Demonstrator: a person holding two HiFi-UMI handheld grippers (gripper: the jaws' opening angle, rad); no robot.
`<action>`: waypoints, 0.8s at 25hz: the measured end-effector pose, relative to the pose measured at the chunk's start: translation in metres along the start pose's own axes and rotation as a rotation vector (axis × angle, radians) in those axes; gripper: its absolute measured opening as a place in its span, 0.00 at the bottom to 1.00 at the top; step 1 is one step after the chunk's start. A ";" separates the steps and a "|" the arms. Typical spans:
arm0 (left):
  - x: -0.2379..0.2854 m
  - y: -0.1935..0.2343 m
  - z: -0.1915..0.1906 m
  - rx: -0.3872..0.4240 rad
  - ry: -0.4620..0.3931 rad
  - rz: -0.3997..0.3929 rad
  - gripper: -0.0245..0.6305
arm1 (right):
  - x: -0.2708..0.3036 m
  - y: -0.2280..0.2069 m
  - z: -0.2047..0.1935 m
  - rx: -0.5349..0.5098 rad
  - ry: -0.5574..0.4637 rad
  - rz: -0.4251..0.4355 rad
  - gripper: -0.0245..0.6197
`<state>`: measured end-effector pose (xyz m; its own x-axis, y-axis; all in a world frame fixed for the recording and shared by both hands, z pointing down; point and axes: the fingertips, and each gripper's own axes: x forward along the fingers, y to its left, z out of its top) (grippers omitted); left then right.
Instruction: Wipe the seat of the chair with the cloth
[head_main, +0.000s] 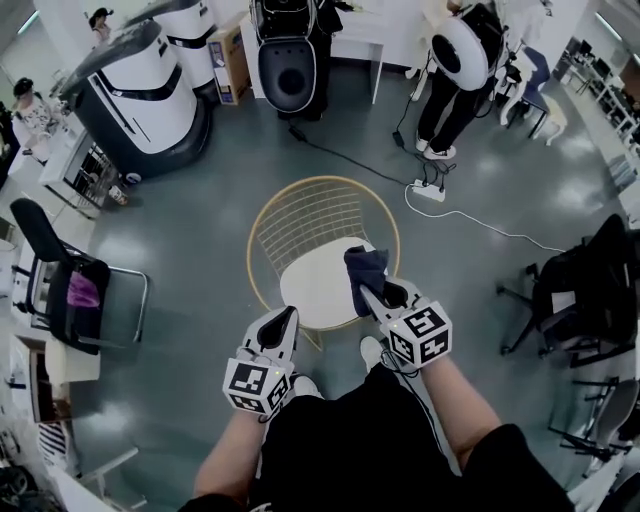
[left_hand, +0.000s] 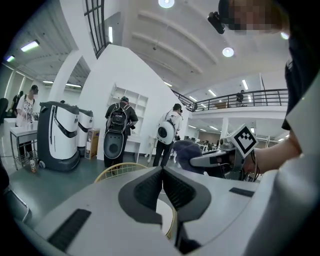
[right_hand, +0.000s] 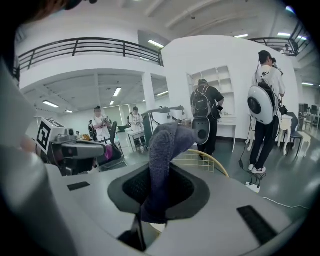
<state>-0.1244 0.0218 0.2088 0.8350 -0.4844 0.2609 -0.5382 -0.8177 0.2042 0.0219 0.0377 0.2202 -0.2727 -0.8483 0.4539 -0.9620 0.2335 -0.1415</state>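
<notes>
A chair with a gold wire back (head_main: 312, 208) and a round white seat (head_main: 318, 287) stands in front of me on the grey floor. My right gripper (head_main: 375, 293) is shut on a dark blue cloth (head_main: 365, 268), which hangs over the seat's right edge; in the right gripper view the cloth (right_hand: 162, 160) sticks up from between the jaws. My left gripper (head_main: 285, 318) is shut on nothing, just off the seat's near left edge. From the left gripper view the chair back (left_hand: 117, 170) shows ahead and the right gripper with the cloth (left_hand: 189, 151) to the right.
Large white and black robot machines (head_main: 140, 95) stand at the far left. A person with a round white backpack (head_main: 458, 50) stands at the far right, and a white cable and power strip (head_main: 430, 190) lie on the floor. Black chairs (head_main: 70, 285) sit at the left and right (head_main: 590, 290).
</notes>
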 end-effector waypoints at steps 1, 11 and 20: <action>-0.006 -0.002 0.001 0.006 -0.002 -0.011 0.07 | -0.005 0.008 0.000 -0.002 -0.004 -0.003 0.16; -0.054 -0.017 -0.005 0.032 0.041 -0.101 0.07 | -0.043 0.073 -0.013 0.026 -0.018 -0.045 0.16; -0.069 -0.036 -0.009 0.033 0.046 -0.084 0.07 | -0.061 0.099 -0.027 0.016 -0.002 0.009 0.16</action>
<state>-0.1640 0.0879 0.1920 0.8706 -0.3992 0.2875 -0.4616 -0.8651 0.1965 -0.0576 0.1254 0.2020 -0.2811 -0.8472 0.4508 -0.9592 0.2333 -0.1598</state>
